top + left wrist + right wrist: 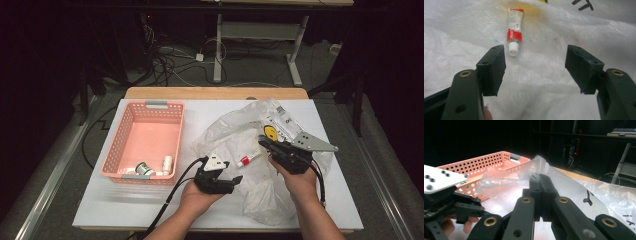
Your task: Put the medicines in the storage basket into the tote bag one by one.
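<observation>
- White tabletop (150, 200) carries the whole work; both hands reach in from its near edge.
- Translucent plastic bag (235, 135) lies crumpled across the right half. The right gripper (265, 142) has its jaws pressed together on a fold of the film, lifting the bag's mouth, seemingly to hold it open for the other hand.
- Pink perforated basket (145, 140) sits well to the left of both grippers; a small white bottle (167, 164) and a green-and-white item (144, 169) lie at its near end, which suggests it is the destination for the bag's contents.
- Left gripper (535, 70) hovers over the film with its fingers (492, 68) spread and nothing between them, aimed towards the tube.
- Red-and-white tube (514, 31) rests on the bag just beyond the left finger, cap towards the jaws, apart from both pads.
- Obstruction: loose film around the tube could be caught together with it; the right gripper stands close behind it.
</observation>
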The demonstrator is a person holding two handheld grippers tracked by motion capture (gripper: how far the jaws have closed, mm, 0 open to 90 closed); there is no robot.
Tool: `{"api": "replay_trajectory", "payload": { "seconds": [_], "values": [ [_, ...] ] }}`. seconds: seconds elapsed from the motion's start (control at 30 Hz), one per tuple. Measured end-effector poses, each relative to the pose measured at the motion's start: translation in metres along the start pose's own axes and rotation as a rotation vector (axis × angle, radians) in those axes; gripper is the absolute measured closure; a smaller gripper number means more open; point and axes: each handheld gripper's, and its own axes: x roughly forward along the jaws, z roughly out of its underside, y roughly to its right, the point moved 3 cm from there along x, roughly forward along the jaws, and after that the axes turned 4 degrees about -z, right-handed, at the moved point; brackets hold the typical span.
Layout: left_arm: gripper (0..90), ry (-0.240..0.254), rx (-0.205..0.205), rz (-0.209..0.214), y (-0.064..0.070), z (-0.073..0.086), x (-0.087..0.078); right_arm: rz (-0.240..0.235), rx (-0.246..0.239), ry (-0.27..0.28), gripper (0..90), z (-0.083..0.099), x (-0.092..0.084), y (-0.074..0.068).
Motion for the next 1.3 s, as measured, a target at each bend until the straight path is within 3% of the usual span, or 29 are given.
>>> {"api": "replay_trajectory", "payload": {
  "seconds": [0.17,0.3,0.4,0.5,0.6,1.1,1.3],
  "values": [
    [24.1,-0.014,-0.041,-0.004,-0.004,0.008,-0.016,-0.003,0.002,0.003,90.0,0.000,-0.001,0.000],
    [21.2,0.016,-0.020,-0.003,-0.002,0.011,-0.027,-0.002,-0.002,0.004,90.0,-0.001,-0.002,-0.001],
    [14.2,0.041,-0.017,-0.011,-0.002,0.014,-0.029,-0.001,0.000,0.006,90.0,0.000,-0.002,-0.002],
    [8.0,0.024,-0.003,-0.013,-0.001,0.016,-0.027,0.001,0.001,0.000,90.0,0.001,-0.002,-0.002],
    [0.0,0.017,-0.017,-0.020,-0.003,0.015,-0.028,0.000,0.002,-0.002,90.0,0.002,-0.002,-0.002],
    [0.0,0.006,0.011,-0.032,0.000,0.005,-0.049,0.000,-0.002,0.016,90.0,-0.001,-0.004,-0.003],
    [0.0,0.005,0.030,-0.091,-0.003,-0.003,-0.066,0.003,-0.003,0.014,90.0,0.000,-0.005,0.000]
  ]
}}
